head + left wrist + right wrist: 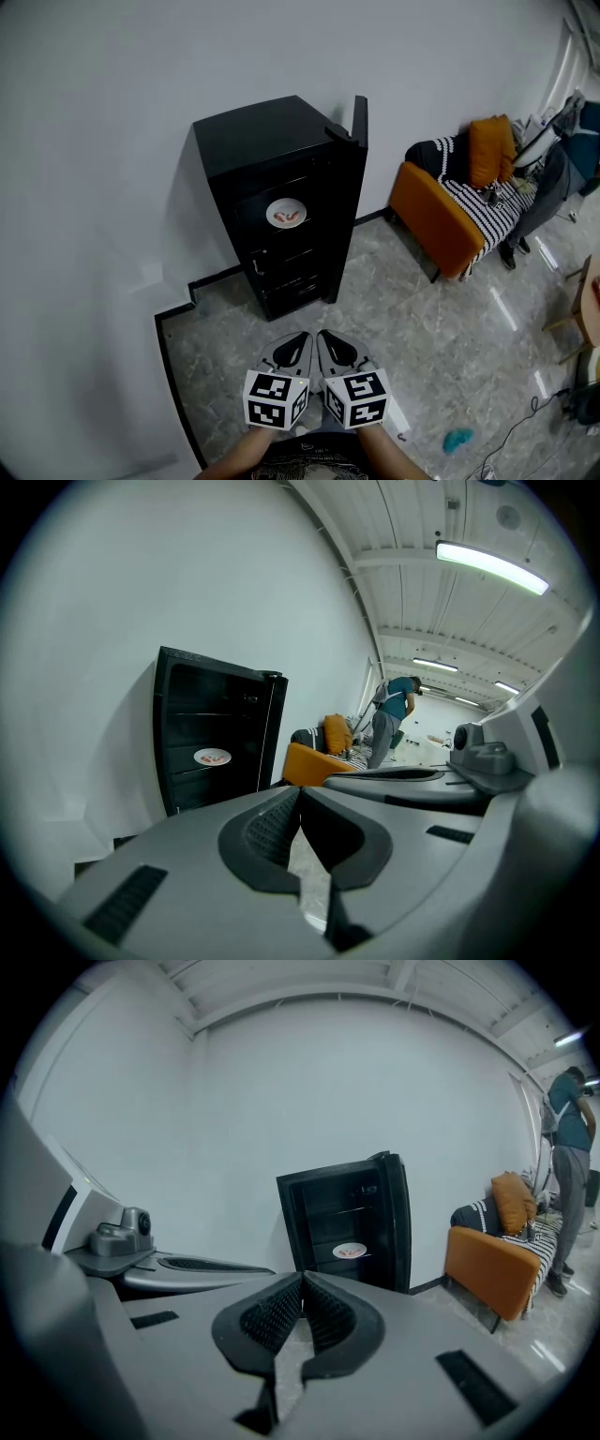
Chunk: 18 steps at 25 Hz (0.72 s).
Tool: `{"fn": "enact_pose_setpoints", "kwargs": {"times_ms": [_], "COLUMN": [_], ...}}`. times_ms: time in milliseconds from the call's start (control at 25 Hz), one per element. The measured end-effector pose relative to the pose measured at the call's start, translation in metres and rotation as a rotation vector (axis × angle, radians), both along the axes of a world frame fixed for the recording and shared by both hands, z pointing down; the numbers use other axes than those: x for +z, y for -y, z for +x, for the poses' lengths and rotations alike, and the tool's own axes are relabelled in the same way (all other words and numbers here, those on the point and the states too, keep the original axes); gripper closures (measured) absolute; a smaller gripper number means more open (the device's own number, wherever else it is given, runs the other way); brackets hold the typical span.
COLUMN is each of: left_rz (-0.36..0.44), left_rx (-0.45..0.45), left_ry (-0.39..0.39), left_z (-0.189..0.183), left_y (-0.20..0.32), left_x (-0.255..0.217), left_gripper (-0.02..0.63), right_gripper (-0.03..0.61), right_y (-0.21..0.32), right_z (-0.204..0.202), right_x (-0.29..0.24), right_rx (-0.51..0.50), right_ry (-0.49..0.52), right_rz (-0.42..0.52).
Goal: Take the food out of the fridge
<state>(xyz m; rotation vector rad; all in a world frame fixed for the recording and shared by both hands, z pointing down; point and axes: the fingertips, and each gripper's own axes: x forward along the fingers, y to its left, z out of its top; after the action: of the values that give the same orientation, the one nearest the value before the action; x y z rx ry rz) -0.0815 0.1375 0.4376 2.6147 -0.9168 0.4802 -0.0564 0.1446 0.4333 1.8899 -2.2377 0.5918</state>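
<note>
A small black fridge (281,202) stands against the white wall with its door (359,122) swung open to the right. On a middle shelf lies a white plate with reddish food (286,215), also seen as the plate (213,757) in the left gripper view and the plate (349,1252) in the right gripper view. My left gripper (302,337) and right gripper (322,336) are held side by side low over the floor, well short of the fridge. Both are shut with nothing between the jaws.
An orange sofa (441,220) with a striped throw and an orange cushion (489,150) stands to the right. A person (389,719) stands beyond it. On the marble floor lie a blue cloth (457,439) and cables at the lower right. A black skirting strip runs along the wall.
</note>
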Motion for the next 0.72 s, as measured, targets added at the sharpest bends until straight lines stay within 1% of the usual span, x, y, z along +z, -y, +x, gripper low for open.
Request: {"fn": "enact_pose_setpoints", "kwargs": {"times_ms": [320,720], "left_rz": [-0.028,-0.066], "left_rx": [-0.021,-0.075], "left_ry": [0.008,0.015], "left_z": [0.036,0.086], "left_y": [0.053,0.112], "left_x": [0.007,0.014], "left_gripper": [0.598,0.598], "right_gripper": [0.557,0.557], "right_y": [0.051,0.109], "right_z": [0.037,0.090], "right_x": [0.007,0.012], "right_rx": [-0.014,-0.055], "right_ry": [0.016,0.041], "right_rz": [-0.018,-0.039]}}
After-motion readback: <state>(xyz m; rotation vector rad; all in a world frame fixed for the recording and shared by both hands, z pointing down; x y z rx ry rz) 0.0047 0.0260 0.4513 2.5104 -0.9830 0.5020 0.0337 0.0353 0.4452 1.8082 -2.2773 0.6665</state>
